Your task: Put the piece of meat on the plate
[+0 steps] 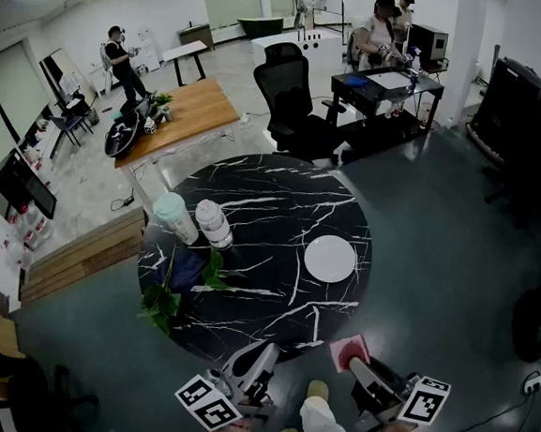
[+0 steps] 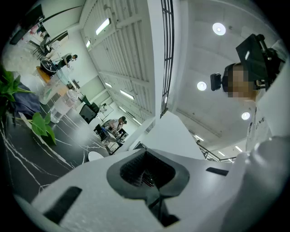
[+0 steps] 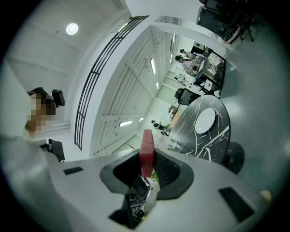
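The piece of meat [image 1: 347, 351], a flat red slab, is clamped in my right gripper [image 1: 359, 362] just off the near edge of the round black marble table [image 1: 272, 201]. In the right gripper view the meat [image 3: 146, 152] stands on edge between the jaws, with the white plate [image 3: 205, 121] far ahead on the table. In the head view that plate [image 1: 330, 259] lies bare on the table's right side. My left gripper [image 1: 260, 354] hovers at the near edge, jaws together with nothing in them. Its closed tip [image 2: 168, 117] points slightly upward.
Two bottles [image 1: 213, 223] and a leafy plant with a dark cloth [image 1: 182, 283] occupy the table's left side. A black office chair [image 1: 293, 99] stands behind the table, with desks and people farther back. The floor is dark green.
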A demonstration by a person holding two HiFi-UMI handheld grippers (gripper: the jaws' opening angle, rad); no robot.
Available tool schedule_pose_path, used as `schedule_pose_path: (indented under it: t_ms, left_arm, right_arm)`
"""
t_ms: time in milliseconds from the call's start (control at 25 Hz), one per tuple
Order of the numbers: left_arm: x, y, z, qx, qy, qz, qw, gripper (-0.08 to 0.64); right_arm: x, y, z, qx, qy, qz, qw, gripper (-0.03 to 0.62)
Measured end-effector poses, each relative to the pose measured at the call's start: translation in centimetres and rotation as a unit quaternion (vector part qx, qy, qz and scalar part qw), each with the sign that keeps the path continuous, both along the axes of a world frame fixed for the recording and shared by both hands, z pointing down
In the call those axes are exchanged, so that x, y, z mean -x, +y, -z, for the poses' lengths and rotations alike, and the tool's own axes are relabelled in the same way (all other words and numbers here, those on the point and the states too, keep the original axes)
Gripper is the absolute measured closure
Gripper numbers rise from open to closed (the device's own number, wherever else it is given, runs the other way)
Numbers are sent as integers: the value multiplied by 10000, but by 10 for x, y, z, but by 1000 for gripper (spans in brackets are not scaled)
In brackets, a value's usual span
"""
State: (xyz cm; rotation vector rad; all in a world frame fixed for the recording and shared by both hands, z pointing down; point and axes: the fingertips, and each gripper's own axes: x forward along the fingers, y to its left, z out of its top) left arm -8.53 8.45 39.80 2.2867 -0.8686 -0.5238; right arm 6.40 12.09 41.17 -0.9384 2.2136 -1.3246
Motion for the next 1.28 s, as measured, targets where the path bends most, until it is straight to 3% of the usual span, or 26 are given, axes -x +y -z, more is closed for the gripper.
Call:
schedule_pose_path:
  t_ms: [400, 880, 1120, 1280]
  left_arm:
    - [-41, -68, -19, 32, -106, 38, 9999, 551]
    - [-62, -127, -78, 513, -49, -83, 9986, 551]
    - [-57, -176, -96, 507, -81, -150, 9986, 551]
    - [-53, -192, -107, 621, -93, -138, 9979, 551]
  right_arm:
    - [-24, -75, -25, 89, 7, 235, 9997, 505]
    - [-22, -146, -75, 514, 272, 256, 9980, 505]
    - [-23, -195, -115, 824, 723, 43, 9940, 505]
    - [-22, -231, -145, 887, 1673, 132, 9818, 505]
